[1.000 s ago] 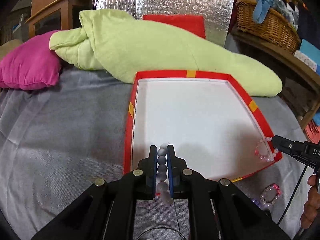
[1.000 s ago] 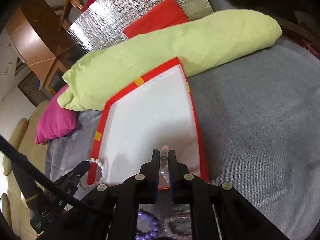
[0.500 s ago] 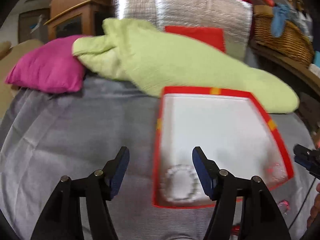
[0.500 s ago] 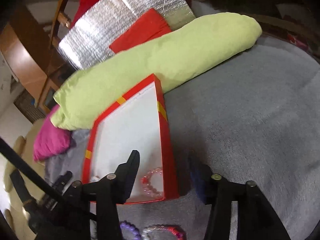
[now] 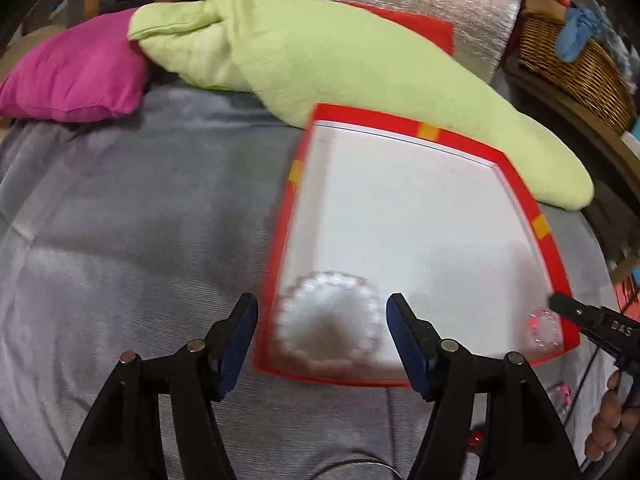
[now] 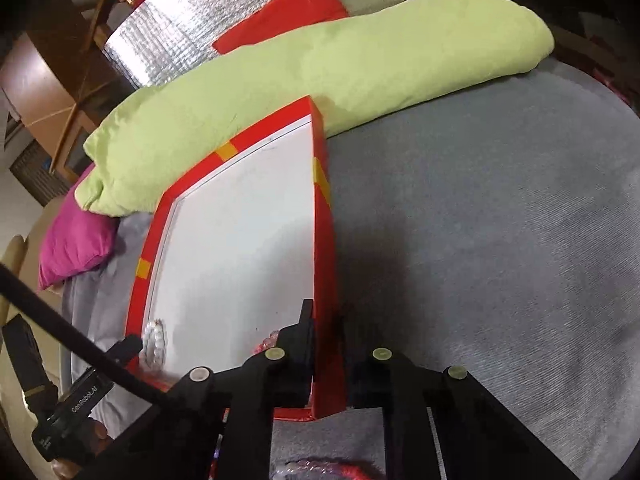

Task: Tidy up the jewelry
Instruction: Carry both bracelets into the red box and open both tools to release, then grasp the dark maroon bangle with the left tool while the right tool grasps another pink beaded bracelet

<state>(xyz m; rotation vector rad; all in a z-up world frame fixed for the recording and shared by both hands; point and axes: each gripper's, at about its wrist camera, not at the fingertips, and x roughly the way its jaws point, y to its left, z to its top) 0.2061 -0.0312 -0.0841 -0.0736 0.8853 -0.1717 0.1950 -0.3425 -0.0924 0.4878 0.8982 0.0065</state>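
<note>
In the left wrist view, the left gripper point(image 5: 322, 314) is hanging low over the grey bedcover point(image 5: 132, 220), its 2 blue-padded fingers point(image 5: 240, 322) spread wide and gripping nothing. 1 second ago those fingers were clamped on a string of pale beads; now that white bracelet point(image 5: 328, 322) is lying as a blurred ring in the near left corner of the red-rimmed tray point(image 5: 428, 132), just ahead of and between the fingertips. A pink bracelet point(image 5: 542, 328) is resting in the tray's near right corner, touching or just beside the tip of the right gripper point(image 5: 588, 320). A green cushion point(image 5: 360, 64) is lying behind the tray.

In the right wrist view, the right gripper point(image 6: 326, 334) is tilting over the tray's point(image 6: 322, 248) right wall, its jaws parted wide and straddling that wall, holding nothing. 1 second ago it was pinching a bracelet; now the pink bracelet point(image 6: 268, 340) is lying inside the tray, just left of the left finger point(image 6: 306, 320). The white bracelet point(image 6: 156, 338) is sitting at the tray's far left corner beside the left gripper point(image 6: 132, 344).
</note>
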